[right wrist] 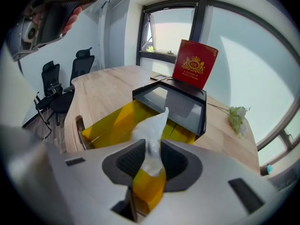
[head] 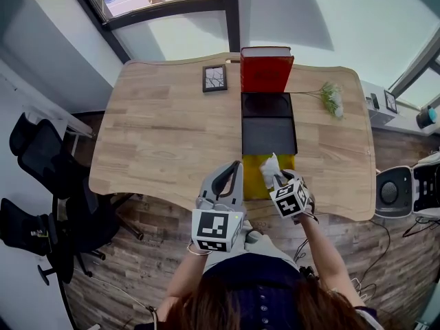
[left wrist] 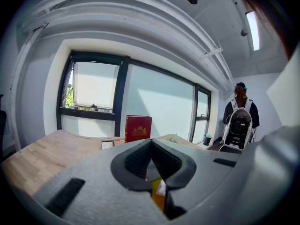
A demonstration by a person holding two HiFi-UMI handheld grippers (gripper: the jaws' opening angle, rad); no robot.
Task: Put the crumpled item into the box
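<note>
From here the counter (head: 158, 136) gives me plenty of room on the left, where a wide stretch of bare wood runs from the curved near edge to the far edge. Only a small picture frame (head: 214, 78) sits out there, near the far edge. The box (head: 268, 135) lies open in the middle with its long side running away from me and its red lid (head: 265, 73) upright at the far end. To its right is a narrower bare strip, then a flower sprig (head: 332, 98) near the far right corner. Yellow packaging (head: 256, 181) fills the space between the box's near wall and the counter's near edge, lying right up against that wall. The crumpled item (right wrist: 152, 125), a white tissue, stands over that packaging, just short of the box and not in it. The right tool (right wrist: 152, 146) is pitched down at it with its jaws set apart on either side of the tissue; I think the pads no longer pinch it, though it fills the gap. The right forearm (head: 326, 246) reaches forward from the body and angles in toward the middle. The left tool (left wrist: 150, 142) hangs just left of the packaging with its jaws closed tip to tip on nothing, held about level and aimed across the counter at the far windows. Office chairs (head: 41, 157) stand on the floor well off the left edge.
</note>
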